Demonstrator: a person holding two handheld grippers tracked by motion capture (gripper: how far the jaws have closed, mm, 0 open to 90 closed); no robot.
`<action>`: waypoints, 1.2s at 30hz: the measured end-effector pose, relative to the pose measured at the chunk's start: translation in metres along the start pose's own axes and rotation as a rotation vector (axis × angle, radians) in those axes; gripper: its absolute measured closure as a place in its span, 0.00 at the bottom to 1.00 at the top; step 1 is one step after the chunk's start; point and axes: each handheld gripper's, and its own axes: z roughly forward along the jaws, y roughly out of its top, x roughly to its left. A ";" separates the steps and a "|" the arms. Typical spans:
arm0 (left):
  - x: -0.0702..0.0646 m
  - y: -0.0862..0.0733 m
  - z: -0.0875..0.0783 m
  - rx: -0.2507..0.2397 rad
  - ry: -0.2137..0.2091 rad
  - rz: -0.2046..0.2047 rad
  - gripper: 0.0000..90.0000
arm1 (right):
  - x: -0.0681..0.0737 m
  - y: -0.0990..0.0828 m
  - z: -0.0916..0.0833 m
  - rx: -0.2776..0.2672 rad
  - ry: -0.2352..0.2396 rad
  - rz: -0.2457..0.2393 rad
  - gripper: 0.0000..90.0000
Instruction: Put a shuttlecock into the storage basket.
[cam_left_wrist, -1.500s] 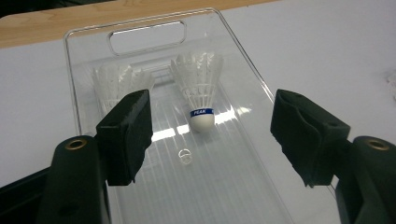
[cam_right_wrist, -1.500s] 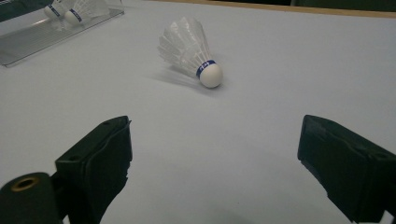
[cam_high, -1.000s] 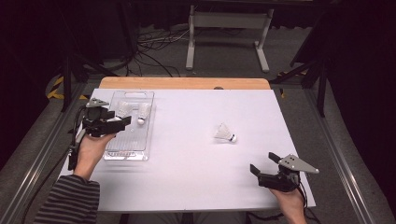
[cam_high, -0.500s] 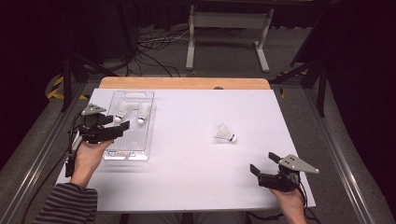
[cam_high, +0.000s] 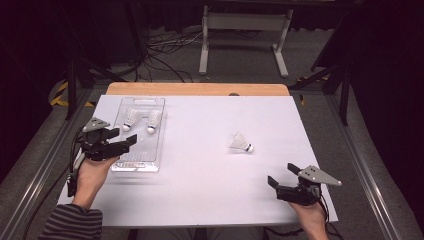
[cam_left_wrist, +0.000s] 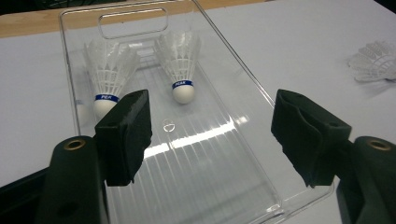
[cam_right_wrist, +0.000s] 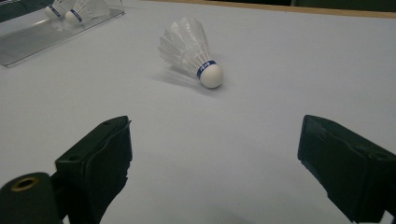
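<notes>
White feathered shuttlecock lies alone on the bench, cork pointing right, ahead and left of the released right hand-held gripper, which is nearer; the left hand-held gripper is released too.

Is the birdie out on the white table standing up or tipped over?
Tipped over. The loose shuttlecock lies on its side on the table, round cork tip touching the surface and feathers pointing sideways, outside the clear tray.

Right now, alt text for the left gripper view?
The left gripper, jaws wide open and empty, hovers over a clear plastic tray holding two white shuttlecocks at its far end. A third shuttlecock lies on the white table at right.
</notes>
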 end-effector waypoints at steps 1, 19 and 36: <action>0.000 0.000 -0.001 0.001 -0.002 -0.002 0.33 | 0.000 0.000 0.000 0.000 0.000 0.000 0.12; -0.004 -0.018 -0.011 -0.027 -0.014 -0.002 0.33 | 0.000 0.000 0.000 0.000 0.001 0.001 0.12; -0.005 -0.035 -0.020 -0.056 -0.008 -0.003 0.33 | 0.000 0.000 0.001 -0.001 0.003 0.001 0.12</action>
